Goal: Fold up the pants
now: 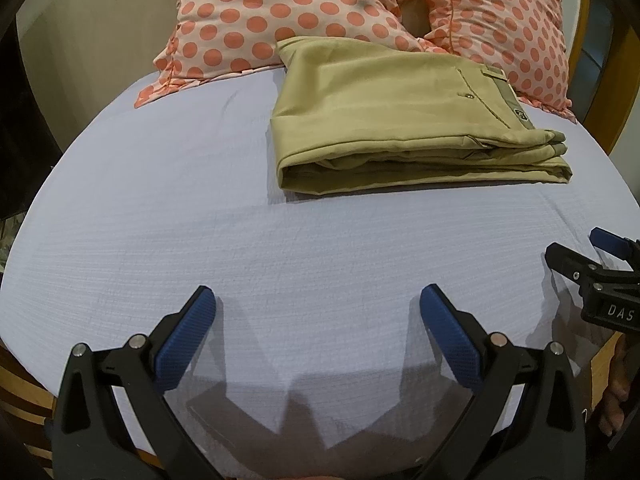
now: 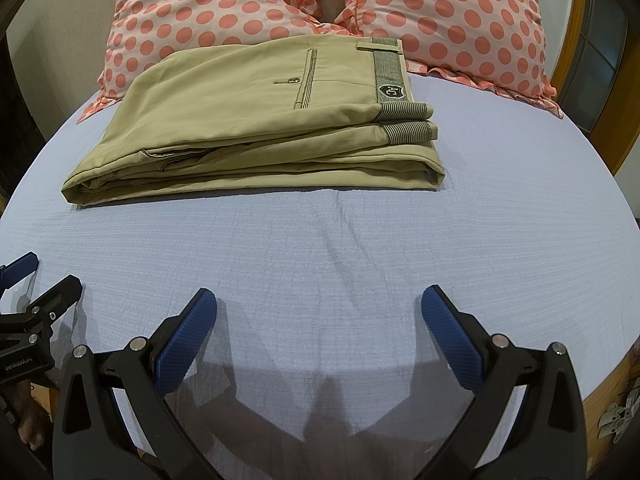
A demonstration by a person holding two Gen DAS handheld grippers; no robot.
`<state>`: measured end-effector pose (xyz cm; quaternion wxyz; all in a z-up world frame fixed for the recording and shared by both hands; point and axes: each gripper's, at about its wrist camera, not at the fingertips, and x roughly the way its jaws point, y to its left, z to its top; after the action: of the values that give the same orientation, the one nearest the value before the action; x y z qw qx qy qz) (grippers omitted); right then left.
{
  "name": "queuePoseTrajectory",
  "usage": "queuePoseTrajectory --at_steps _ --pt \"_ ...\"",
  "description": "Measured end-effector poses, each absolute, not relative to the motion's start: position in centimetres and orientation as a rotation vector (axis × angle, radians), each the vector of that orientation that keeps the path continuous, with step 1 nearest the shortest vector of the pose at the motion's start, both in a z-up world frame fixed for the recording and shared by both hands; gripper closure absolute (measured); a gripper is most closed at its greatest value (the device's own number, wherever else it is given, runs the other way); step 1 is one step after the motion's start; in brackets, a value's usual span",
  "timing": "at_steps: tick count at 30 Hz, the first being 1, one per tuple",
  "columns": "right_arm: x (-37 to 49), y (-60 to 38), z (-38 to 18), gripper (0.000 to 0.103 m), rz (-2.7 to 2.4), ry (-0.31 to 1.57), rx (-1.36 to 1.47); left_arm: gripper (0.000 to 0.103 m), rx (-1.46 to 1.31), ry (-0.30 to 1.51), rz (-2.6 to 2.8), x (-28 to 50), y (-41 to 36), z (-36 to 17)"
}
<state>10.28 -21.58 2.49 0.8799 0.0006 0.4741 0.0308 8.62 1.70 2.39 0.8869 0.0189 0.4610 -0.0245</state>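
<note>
Well beyond both empty, spread grippers [image 1: 318, 300] [image 2: 319, 300], folded pants [image 2: 256, 120].

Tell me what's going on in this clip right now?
The khaki pants lie folded in a compact stack on the lilac bedsheet, just in front of the polka-dot pillows. Both the left gripper and the right gripper are open and empty, hovering near the bed's front edge, touching nothing. Folding looks finished.
</note>
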Motion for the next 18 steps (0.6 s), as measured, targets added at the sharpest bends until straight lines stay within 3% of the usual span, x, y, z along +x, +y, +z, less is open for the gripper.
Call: queuePoseTrajectory --at_steps 18 --pt "10.29 -21.58 2.50 0.001 0.065 0.987 0.001 0.002 0.039 0.962 -0.049 8.53 1.46 2.33"
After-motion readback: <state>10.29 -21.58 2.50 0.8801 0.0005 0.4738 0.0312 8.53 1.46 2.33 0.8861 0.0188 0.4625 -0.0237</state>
